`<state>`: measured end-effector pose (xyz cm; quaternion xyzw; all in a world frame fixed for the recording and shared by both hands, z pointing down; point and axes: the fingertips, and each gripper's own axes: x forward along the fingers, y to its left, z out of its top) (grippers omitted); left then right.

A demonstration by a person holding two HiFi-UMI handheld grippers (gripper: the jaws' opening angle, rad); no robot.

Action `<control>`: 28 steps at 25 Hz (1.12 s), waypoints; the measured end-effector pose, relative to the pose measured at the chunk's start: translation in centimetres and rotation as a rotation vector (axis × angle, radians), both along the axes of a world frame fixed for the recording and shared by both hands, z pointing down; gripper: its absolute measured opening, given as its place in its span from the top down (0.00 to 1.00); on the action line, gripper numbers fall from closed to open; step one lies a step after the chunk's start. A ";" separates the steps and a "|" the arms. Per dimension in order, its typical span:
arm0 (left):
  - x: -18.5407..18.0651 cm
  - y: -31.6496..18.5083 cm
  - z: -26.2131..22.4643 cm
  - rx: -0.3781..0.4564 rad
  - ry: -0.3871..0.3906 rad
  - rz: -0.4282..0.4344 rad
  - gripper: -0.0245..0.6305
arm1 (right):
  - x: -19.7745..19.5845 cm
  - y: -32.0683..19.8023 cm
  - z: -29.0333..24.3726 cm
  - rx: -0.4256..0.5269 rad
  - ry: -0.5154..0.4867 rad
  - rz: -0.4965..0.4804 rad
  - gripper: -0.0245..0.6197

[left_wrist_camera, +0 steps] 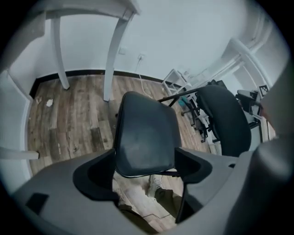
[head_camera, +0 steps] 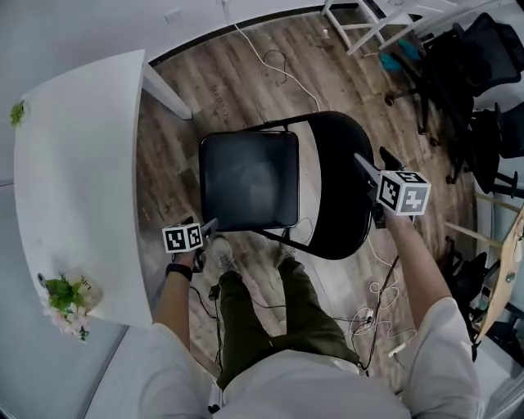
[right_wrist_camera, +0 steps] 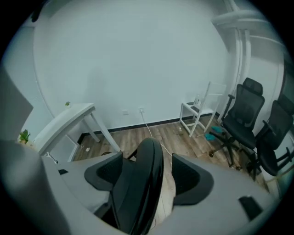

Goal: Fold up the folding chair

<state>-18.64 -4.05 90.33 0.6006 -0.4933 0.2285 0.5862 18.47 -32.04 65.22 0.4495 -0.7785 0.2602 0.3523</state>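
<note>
A black folding chair stands unfolded on the wood floor, its seat (head_camera: 250,180) to the left and its rounded backrest (head_camera: 340,188) to the right. My left gripper (head_camera: 211,225) is at the seat's near left corner. In the left gripper view the gripper (left_wrist_camera: 144,158) is open wide, and the seat (left_wrist_camera: 144,133) has its front edge between the fingers, with no pad seen pressing on it. My right gripper (head_camera: 360,162) is at the backrest's top edge. In the right gripper view the gripper (right_wrist_camera: 147,158) is open, with the backrest (right_wrist_camera: 142,183) edge-on between the fingers and a gap on its right side.
A white table (head_camera: 74,164) runs along the left, with a small flower pot (head_camera: 70,299) near its front end. Black office chairs (head_camera: 475,65) and a white rack (head_camera: 368,24) stand at the back right. Cables (head_camera: 372,311) lie on the floor. The person's shoe (head_camera: 221,254) is under the seat's front.
</note>
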 end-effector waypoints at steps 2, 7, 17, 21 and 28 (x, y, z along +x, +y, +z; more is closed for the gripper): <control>-0.4 -0.2 4.3 -0.048 0.022 0.003 0.35 | -0.1 -1.5 2.0 -0.055 0.004 -0.006 0.43; -1.2 -1.2 12.7 -0.089 0.086 -0.005 0.35 | 0.0 -4.0 6.1 -0.207 0.002 -0.015 0.43; 0.1 -3.0 18.9 -0.078 0.419 -0.004 0.34 | -4.5 -4.5 7.9 -0.429 -0.245 -0.108 0.73; 0.5 -3.0 19.2 -0.058 0.510 -0.046 0.33 | -5.0 -4.6 7.6 -0.440 -0.289 -0.140 0.80; 1.0 -2.6 18.6 -0.068 0.488 -0.047 0.33 | -5.0 -4.5 7.4 -0.454 -0.308 -0.153 0.81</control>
